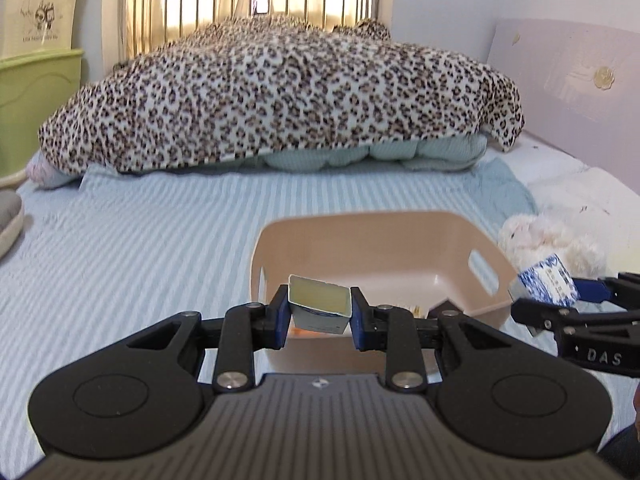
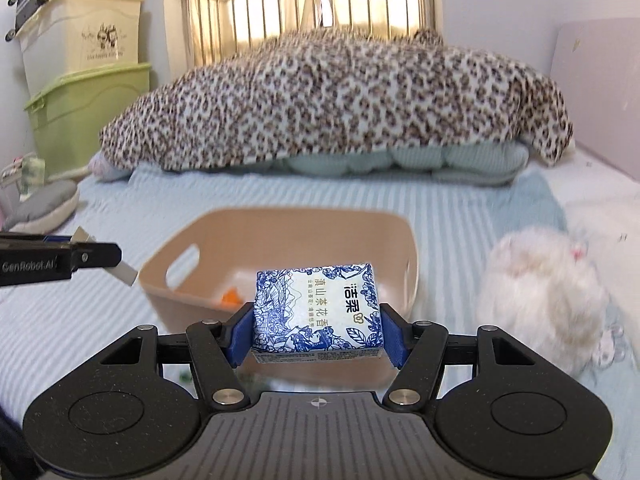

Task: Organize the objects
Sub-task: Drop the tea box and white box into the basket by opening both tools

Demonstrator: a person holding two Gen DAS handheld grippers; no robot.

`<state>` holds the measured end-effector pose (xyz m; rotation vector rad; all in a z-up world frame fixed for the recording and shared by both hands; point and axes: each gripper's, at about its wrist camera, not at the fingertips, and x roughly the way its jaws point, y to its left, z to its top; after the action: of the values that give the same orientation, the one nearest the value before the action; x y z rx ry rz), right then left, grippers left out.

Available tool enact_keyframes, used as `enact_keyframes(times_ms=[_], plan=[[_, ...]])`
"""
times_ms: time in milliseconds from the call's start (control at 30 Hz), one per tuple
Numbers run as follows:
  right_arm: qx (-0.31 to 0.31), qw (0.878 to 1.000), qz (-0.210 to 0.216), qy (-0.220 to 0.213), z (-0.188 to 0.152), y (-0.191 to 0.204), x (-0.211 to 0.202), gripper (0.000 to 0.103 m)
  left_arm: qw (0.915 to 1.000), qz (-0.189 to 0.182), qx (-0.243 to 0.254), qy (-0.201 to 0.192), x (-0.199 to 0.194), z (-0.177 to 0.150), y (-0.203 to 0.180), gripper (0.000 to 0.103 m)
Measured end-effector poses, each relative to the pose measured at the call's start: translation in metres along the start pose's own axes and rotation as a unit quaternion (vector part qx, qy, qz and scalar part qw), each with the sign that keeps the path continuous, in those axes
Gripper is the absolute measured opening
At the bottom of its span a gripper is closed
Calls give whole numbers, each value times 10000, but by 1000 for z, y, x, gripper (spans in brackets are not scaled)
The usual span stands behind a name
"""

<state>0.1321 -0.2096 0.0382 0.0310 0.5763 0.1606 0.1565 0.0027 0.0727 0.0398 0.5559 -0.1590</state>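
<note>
A beige plastic basket point(image 1: 400, 248) with handle slots sits on the striped bed; it also shows in the right wrist view point(image 2: 280, 232). My left gripper point(image 1: 319, 312) is shut on a small pale carton point(image 1: 318, 306), held above the basket's near left rim. My right gripper point(image 2: 318, 332) is shut on a blue-and-white tissue pack point(image 2: 316, 312), held above the basket's near right edge. That pack point(image 1: 546, 280) and the right gripper show at the right of the left wrist view. The left gripper's carton point(image 2: 120, 270) shows at the left of the right wrist view. Something orange point(image 2: 230, 296) lies inside the basket.
A leopard-print blanket point(image 1: 280, 92) over a folded green quilt fills the far half of the bed. A white plush toy point(image 2: 544, 292) lies right of the basket. Storage boxes point(image 2: 80, 80) stand at the far left. A grey cushion point(image 2: 44, 204) lies at the left edge.
</note>
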Motion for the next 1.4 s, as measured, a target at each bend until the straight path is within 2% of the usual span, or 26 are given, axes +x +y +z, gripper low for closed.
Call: enact_keyframes(times_ms=[267,400,567,733,867,967,1067,1100,1167,1200,1233,1300,1400], plan=[[-10,9994,-78,-345,34,-3,26,60,9995,132,206,-179,31,22,-13,32],[-29,9996,-109,-257,42,-6,49,60,9988,358,296,-146,58,24,-20,32],[-59,9998,-194,-87,40,-11,79,60,9981,473,380,62,98,21,-26,32],[-169,9992,-257,273,32,-14,110,60,9966,558,345,496,142,10,-27,32],[-258,9977,-286,565,20,-13,127,60,9922,675,452,945,167,-5,-29,32],[-326,9962,-319,746,11,-12,136,60,9884,669,481,1279,179,-13,-26,32],[-373,9951,-339,846,7,-10,138,64,9880,607,410,1357,177,-16,-22,33],[-362,9952,-343,845,8,-10,137,68,9887,560,394,1336,173,-15,-21,35],[-323,9961,-320,752,10,-12,128,68,9899,505,373,1270,163,-10,-20,54],[-318,9966,-317,691,13,-12,123,70,9907,531,368,1196,157,-6,-21,71],[-332,9968,-329,641,16,-13,117,72,9920,574,367,1061,148,-2,-22,78],[-371,9972,-360,543,22,-13,105,78,9930,650,438,880,133,6,-24,81],[-417,9975,-408,409,26,-13,85,81,9917,784,604,816,115,11,-29,84]])
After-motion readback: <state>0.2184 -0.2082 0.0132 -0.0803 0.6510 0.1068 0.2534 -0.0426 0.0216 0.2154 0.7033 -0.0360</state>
